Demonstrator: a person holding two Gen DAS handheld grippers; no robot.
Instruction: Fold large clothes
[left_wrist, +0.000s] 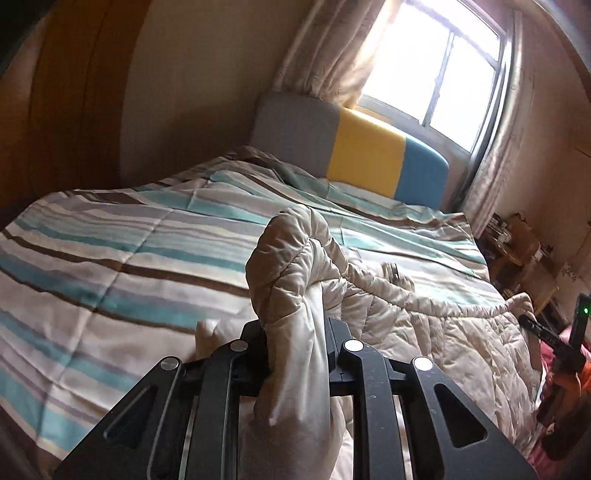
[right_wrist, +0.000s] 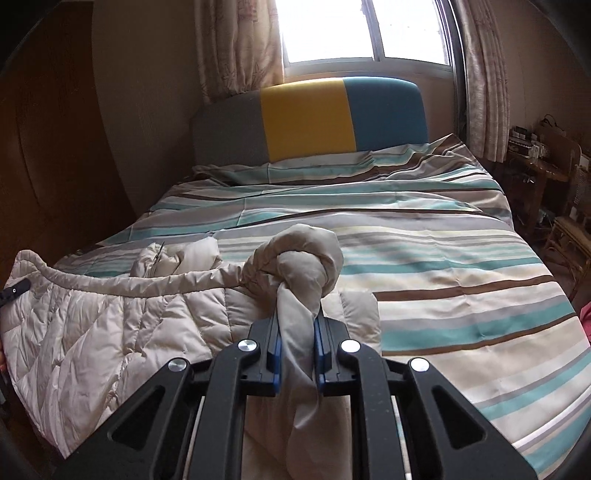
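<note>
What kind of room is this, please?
Most likely a home bedroom: a bed with a striped cover, a padded headboard, and a curtained window behind it.

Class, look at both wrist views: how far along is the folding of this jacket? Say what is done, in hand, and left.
Done: the quilted jacket lies spread on the striped bed, and both grippers have clamped its near edge. In hand: the left gripper and right gripper each pinch a bunched corner, raised off the bed. Left: no finished fold shows; the edge must be carried over and laid flat.
</note>
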